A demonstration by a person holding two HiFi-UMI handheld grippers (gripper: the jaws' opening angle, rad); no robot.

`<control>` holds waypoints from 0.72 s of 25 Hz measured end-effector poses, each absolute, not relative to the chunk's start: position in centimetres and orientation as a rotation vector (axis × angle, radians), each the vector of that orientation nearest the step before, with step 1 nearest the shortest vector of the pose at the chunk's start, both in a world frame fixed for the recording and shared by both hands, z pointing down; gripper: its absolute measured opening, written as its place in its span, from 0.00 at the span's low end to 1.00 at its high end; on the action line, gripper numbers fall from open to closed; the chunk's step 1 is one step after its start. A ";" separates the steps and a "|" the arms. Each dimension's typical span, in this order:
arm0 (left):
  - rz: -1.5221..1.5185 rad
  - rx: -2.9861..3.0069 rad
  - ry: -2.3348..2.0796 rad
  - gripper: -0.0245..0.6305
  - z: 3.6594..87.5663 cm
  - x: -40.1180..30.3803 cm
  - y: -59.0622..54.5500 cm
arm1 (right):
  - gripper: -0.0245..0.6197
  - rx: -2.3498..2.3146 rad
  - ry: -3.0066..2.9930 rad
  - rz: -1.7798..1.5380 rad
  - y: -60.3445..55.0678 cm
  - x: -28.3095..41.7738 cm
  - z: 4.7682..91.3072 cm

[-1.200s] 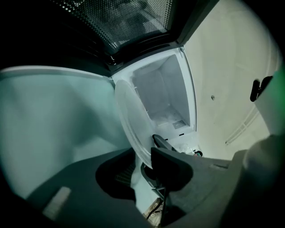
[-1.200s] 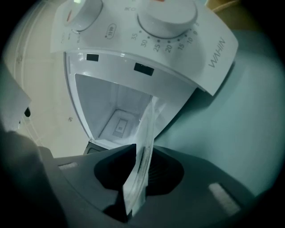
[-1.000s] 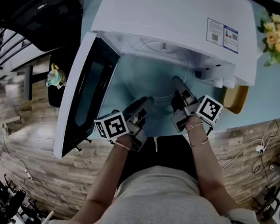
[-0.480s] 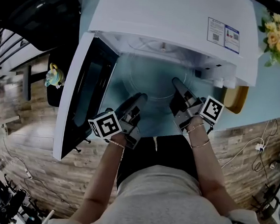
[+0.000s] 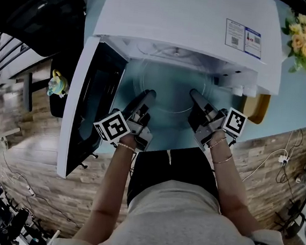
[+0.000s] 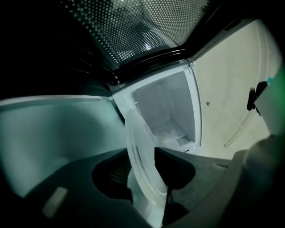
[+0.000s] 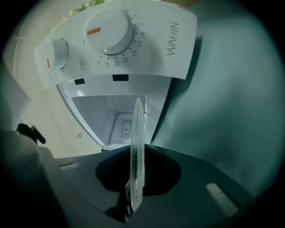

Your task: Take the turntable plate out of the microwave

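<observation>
**Head view.** The glass turntable plate point(image 5: 171, 86) hung roughly level at the mouth of the open microwave point(image 5: 189, 20), above the front edge of the light-blue surface point(image 5: 292, 106). The left hand-held gripper point(image 5: 147, 95) and the right hand-held gripper point(image 5: 194, 95) each held its near rim, one either side of centre. The clear glass left its outline faint. Whether the far rim had cleared the cavity could not be established.

**Left gripper view.** The jaws were closed onto the raised rim, with glass filling the narrow gap between them. The pads lay in shadow, so the depth of bite was unclear.

**Right gripper view.** The plate stood edge-on, pinched between the jaws, below the timer dial point(image 7: 109, 31).

**Assessment.** The plate was judged rigid, smooth, fairly heavy and breakable. Holding the rim at two spread points appeared the soundest grip.
</observation>
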State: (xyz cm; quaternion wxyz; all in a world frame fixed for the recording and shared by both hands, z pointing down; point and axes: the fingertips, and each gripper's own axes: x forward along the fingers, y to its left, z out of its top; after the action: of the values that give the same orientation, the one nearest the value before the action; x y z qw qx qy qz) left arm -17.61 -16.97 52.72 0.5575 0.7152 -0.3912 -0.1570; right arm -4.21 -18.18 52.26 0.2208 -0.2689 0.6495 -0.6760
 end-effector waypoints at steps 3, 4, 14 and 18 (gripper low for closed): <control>-0.352 1.676 -0.957 0.27 53.1 -18.3 -17.5 | 0.11 -0.722 1.817 -1.874 -17.7 -4.0 52.2; -0.357 1.678 -0.954 0.27 53.1 -18.3 -17.7 | 0.11 -0.712 1.824 -1.880 -17.5 -4.0 52.2; -0.369 1.666 -0.914 0.22 53.7 -17.7 -18.1 | 0.12 -0.617 1.864 -1.930 -16.3 -3.5 52.2; -0.337 1.658 -0.913 0.21 53.9 -17.4 -17.6 | 0.11 -0.669 1.935 -1.906 -16.2 -3.3 52.5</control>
State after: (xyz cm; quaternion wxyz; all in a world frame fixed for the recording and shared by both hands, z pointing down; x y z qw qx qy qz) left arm -17.40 -17.59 53.93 0.5724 0.7073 -0.3892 -0.1438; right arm -3.34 -16.19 52.46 0.1713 -0.2355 0.6814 -0.6715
